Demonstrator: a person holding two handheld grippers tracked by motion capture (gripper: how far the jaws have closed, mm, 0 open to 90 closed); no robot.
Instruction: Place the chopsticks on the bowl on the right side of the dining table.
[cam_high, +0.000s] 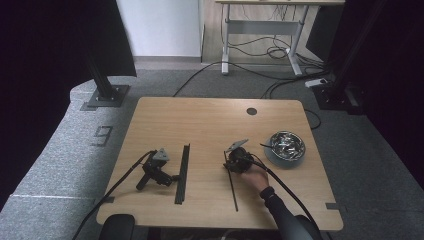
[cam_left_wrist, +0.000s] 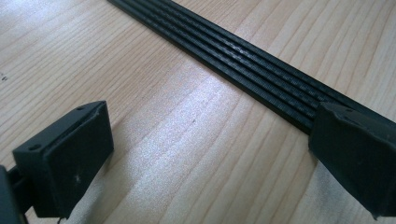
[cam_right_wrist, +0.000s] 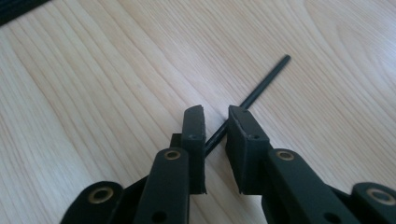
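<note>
Thin black rod (cam_right_wrist: 254, 95) lying flat on wooden table (cam_high: 210, 125), just right of flat bundle of black strips (cam_high: 182, 172), well left of metal bowl (cam_high: 286, 146). Right gripper (cam_right_wrist: 215, 122) astride rod's near end, jaws nearly together, rod running between pads; contact not clear. Left gripper (cam_left_wrist: 205, 154) resting left of the strips, jaws spread wide, one tip touching strips' edge.
</note>
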